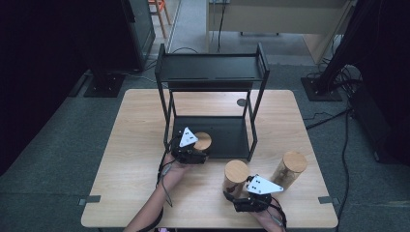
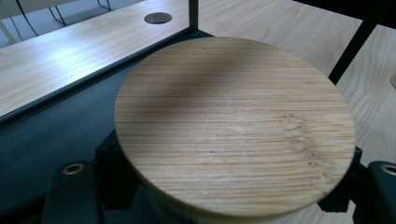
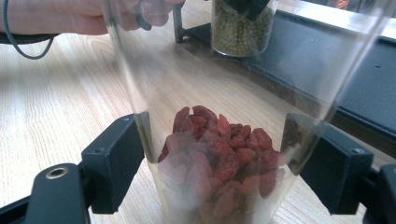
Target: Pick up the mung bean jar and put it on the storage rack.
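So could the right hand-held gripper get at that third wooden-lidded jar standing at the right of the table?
Probably not yet: the right hand-held gripper is shut on the clear jar of red dried berries. The third wooden-lidded jar stands close beside it with bare wooden table between, so once freed, likely yes.

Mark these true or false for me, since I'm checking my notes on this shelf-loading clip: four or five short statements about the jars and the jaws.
1. The left gripper has its jaws closed on a jar with a wooden lid. True.
2. That jar stands on the rack's top shelf. False: it is at the rack's bottom shelf.
3. The right gripper grips a clear jar of red dried fruit. True.
4. The table bears four jars. False: three.
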`<move>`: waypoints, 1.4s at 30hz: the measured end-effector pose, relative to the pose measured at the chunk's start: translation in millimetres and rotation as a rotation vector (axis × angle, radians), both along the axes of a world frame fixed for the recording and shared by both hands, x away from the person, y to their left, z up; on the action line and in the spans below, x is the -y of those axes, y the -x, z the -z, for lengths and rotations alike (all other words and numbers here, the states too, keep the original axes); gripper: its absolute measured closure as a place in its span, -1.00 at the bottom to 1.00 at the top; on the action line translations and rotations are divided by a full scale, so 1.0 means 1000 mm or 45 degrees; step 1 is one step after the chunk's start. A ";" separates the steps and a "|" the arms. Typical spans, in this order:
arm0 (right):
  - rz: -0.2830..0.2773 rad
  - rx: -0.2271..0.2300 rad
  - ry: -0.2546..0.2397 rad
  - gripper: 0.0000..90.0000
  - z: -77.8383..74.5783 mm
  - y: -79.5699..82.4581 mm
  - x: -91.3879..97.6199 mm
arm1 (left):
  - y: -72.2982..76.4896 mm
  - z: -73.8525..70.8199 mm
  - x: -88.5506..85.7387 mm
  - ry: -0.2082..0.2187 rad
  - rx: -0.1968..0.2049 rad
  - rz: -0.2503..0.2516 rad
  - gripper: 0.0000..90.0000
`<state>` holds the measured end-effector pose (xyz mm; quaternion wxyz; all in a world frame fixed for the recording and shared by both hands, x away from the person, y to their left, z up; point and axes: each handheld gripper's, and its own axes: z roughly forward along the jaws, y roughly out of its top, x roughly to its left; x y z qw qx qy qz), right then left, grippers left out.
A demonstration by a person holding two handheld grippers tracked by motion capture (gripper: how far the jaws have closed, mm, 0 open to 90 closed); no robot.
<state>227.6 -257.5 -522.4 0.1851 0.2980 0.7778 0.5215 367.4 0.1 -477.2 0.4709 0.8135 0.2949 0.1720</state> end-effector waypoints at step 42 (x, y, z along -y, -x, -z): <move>0.000 -0.001 0.000 -0.56 0.000 0.000 0.000 | -0.031 -0.001 0.012 -0.021 0.010 -0.100 -0.43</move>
